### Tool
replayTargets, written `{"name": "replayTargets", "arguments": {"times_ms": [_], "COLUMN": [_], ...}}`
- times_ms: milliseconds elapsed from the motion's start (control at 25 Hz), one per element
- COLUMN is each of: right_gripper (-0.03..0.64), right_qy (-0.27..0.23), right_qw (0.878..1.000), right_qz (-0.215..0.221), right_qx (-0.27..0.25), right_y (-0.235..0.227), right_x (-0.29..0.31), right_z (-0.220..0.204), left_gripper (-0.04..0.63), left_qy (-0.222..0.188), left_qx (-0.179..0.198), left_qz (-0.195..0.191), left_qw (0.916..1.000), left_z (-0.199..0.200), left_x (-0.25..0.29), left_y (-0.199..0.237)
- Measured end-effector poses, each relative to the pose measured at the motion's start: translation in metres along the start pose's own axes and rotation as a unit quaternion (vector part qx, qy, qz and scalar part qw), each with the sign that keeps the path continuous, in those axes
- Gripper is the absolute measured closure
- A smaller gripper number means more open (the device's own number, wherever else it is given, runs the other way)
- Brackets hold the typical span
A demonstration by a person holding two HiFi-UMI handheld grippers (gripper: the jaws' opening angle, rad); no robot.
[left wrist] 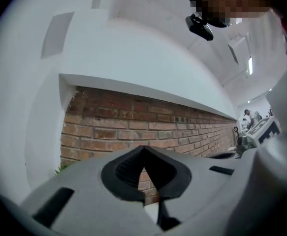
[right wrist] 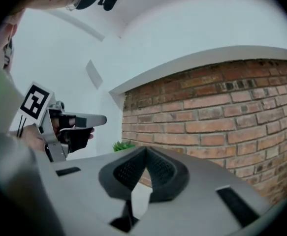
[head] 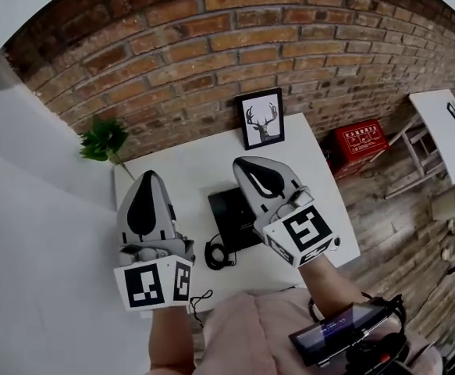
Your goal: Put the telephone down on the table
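Note:
A black telephone (head: 229, 216) lies on the white table (head: 184, 170), its coiled cord (head: 215, 254) trailing toward the front edge. The right gripper hides part of it. Both grippers are held up high above the table, side by side, pointing level at the brick wall. My left gripper (head: 148, 175) is shut with nothing between its jaws; in the left gripper view (left wrist: 143, 148) its pads meet at the tip. My right gripper (head: 241, 162) is likewise shut and empty, its pads touching in the right gripper view (right wrist: 144, 149). That view also shows the left gripper (right wrist: 102, 119) off to the left.
A framed deer picture (head: 261, 118) leans on the brick wall (head: 211, 45) at the table's back. A green plant (head: 102, 139) stands at the back left corner. On the wooden floor to the right are a red box (head: 358, 143) and another white table (head: 446, 127).

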State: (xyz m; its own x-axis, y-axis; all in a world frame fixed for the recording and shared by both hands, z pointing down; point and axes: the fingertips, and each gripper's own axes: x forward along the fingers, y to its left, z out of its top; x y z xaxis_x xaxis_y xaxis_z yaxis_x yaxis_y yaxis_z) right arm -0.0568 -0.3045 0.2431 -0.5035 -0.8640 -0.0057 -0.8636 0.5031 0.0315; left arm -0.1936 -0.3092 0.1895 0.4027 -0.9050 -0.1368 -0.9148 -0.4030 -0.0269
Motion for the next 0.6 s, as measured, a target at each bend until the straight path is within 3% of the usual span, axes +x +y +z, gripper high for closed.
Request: {"name": "replayTargets", "arguments": {"times_ms": [320,600], "right_gripper": [0.612,0.612], "right_qy": [-0.008,-0.01], "right_qw": [0.999,0.999], "right_qz": [-0.032,-0.038], "right_qx": [-0.027,-0.035], "right_y": [0.002,0.002], "right_x": [-0.013,-0.016], "right_z": [0.003,0.005], "left_gripper": [0.595,0.594], "left_qy": [-0.001,0.007], "left_qx": [0.056,0.061], "left_qz": [0.012,0.011], "left_qw": [0.9983,0.9981], "left_z": [-0.004,-0.009], "left_x": [-0.007,-0.006], "left_y": [-0.015,-0.018]}}
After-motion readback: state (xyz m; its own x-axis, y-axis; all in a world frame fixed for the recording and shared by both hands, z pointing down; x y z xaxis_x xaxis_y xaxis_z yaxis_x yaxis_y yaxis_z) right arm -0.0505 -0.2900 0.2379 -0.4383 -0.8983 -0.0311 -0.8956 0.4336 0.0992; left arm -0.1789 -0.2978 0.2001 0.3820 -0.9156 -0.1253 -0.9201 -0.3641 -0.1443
